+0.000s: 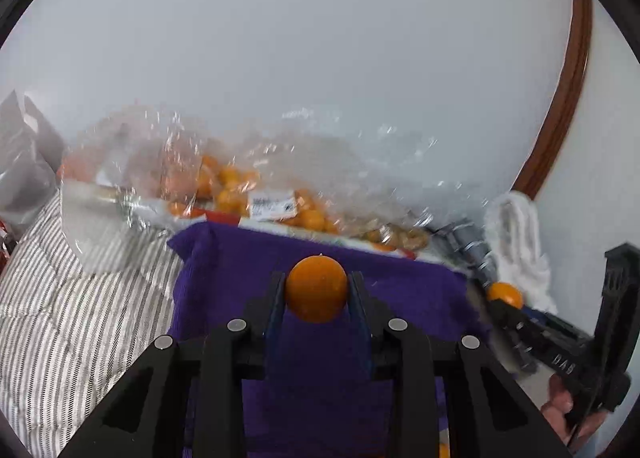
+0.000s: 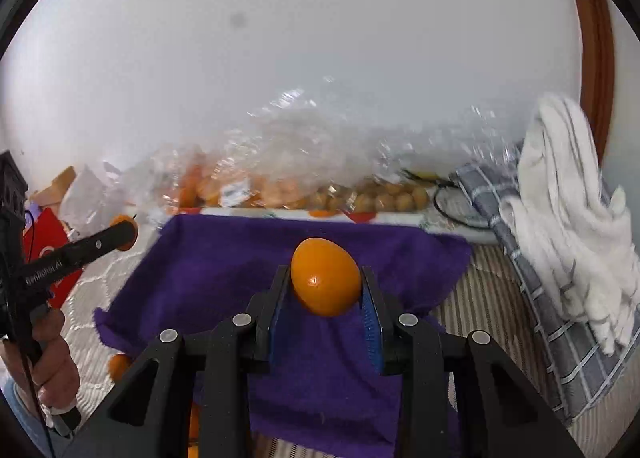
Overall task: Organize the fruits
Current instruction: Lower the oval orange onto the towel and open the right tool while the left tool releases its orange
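Note:
My left gripper [image 1: 316, 286] is shut on a small orange fruit [image 1: 316, 289] and holds it above a purple cloth [image 1: 248, 258]. My right gripper [image 2: 325, 278] is shut on another orange fruit [image 2: 326, 276] above the same purple cloth [image 2: 216, 258]. The right gripper also shows at the right of the left wrist view with its fruit [image 1: 505, 295]. The left gripper's fruit peeks out in the right wrist view [image 2: 127, 234]. A clear plastic bag of several orange fruits [image 1: 228, 186] lies behind the cloth and also shows in the right wrist view [image 2: 240, 186].
A striped bedsheet [image 1: 60, 298] lies to the left. A white towel [image 2: 572, 226] on a grey checked cloth [image 2: 532, 286] is piled at the right. A second bag of brownish fruits [image 2: 392, 194] lies by the wall. Loose oranges [image 2: 118, 366] lie beside the purple cloth.

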The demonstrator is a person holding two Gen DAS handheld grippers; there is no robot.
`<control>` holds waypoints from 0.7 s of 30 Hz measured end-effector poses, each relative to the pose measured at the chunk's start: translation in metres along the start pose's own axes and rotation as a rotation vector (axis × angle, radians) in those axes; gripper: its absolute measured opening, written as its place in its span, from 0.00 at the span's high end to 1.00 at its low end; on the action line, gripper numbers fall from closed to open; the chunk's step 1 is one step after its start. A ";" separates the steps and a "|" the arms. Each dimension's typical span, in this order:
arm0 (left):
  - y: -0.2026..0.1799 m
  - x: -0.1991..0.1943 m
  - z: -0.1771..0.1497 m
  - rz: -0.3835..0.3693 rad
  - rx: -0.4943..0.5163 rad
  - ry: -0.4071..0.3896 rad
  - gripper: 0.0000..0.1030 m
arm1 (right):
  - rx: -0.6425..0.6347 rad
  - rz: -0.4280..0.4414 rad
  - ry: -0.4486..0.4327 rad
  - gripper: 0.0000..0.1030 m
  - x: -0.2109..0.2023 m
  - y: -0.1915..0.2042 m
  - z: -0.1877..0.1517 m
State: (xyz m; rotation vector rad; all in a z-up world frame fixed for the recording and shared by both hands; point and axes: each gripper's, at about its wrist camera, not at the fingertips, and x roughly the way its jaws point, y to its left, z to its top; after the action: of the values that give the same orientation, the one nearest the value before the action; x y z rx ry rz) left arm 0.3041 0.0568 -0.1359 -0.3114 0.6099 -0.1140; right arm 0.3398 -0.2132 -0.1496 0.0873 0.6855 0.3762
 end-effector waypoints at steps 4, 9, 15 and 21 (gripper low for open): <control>0.014 0.014 -0.008 0.023 -0.010 0.062 0.71 | 0.022 -0.029 0.039 0.68 0.017 -0.016 -0.009; 0.026 0.025 -0.013 0.049 -0.015 0.119 0.71 | 0.045 -0.035 0.084 0.68 0.033 -0.025 -0.017; 0.028 0.038 -0.021 0.067 -0.011 0.166 0.71 | 0.025 -0.048 0.123 0.68 0.043 -0.022 -0.024; 0.028 0.046 -0.027 0.073 0.004 0.188 0.71 | 0.012 -0.051 0.148 0.67 0.048 -0.020 -0.030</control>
State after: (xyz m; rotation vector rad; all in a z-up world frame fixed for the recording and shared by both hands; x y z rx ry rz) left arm 0.3260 0.0675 -0.1908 -0.2754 0.8066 -0.0744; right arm 0.3611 -0.2152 -0.2054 0.0541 0.8346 0.3321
